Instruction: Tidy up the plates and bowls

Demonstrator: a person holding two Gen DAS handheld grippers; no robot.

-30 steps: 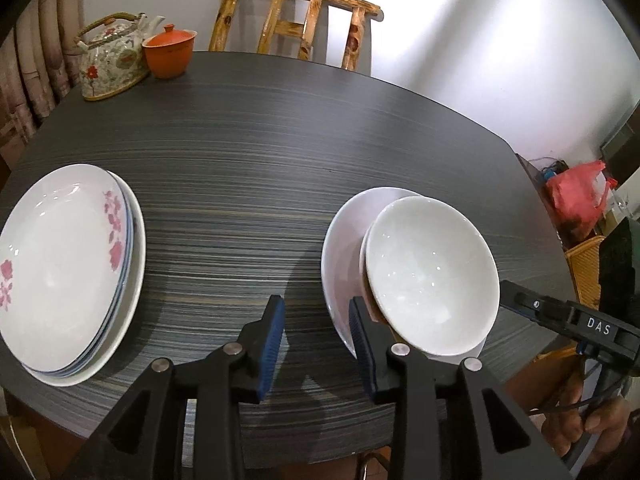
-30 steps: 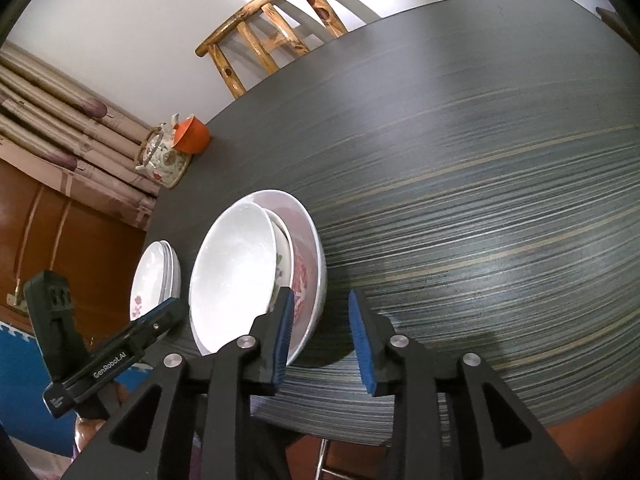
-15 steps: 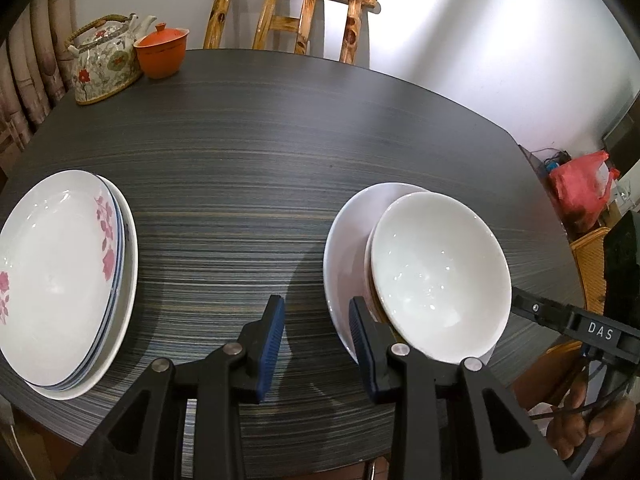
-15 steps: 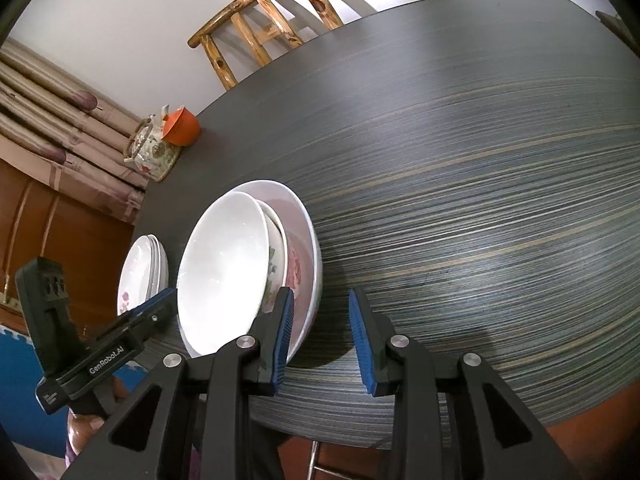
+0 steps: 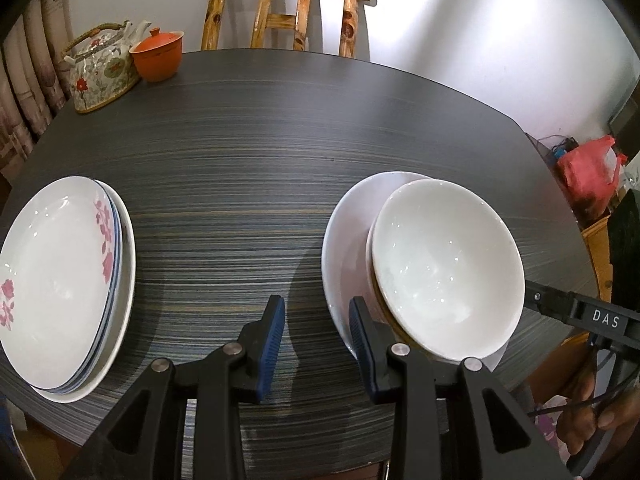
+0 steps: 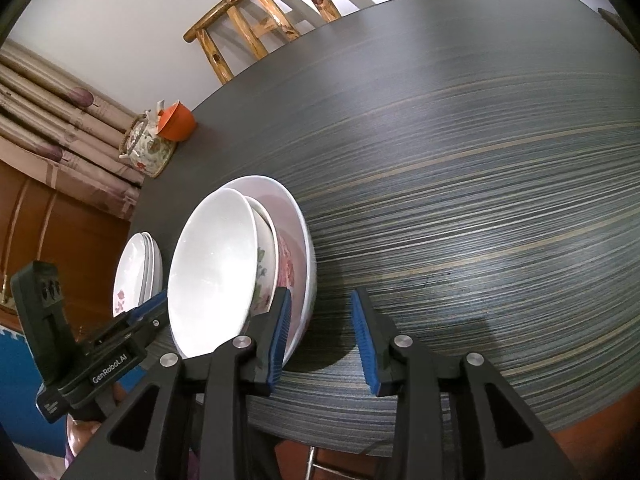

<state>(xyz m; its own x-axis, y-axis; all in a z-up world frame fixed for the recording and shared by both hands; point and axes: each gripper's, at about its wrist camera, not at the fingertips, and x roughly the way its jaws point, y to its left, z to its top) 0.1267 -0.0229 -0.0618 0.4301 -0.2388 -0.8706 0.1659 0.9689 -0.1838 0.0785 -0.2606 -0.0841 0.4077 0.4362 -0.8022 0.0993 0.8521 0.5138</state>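
Observation:
A stack of flowered white plates (image 5: 60, 280) lies at the table's left front; it also shows in the right wrist view (image 6: 138, 272). A nest of bowls sits at the right front: a plain white bowl (image 5: 444, 276) on top, tilted, inside a larger pink-flowered bowl (image 5: 348, 236). In the right wrist view the top bowl (image 6: 212, 276) rests on a flowered bowl (image 6: 266, 268) inside the big bowl (image 6: 302, 248). My left gripper (image 5: 316, 336) is open and empty, just left of the bowls. My right gripper (image 6: 320, 336) is open and empty, just right of them.
A flowered teapot (image 5: 102, 68) and an orange lidded cup (image 5: 158, 56) stand at the far left of the dark striped table (image 5: 280, 140). A wooden chair (image 5: 280, 12) stands behind it. A red bag (image 5: 592, 172) lies off the right edge.
Both grippers have drawn back slightly and tilted, so the view shifted a little; the bowls and plates have not moved. Both grippers stay open.

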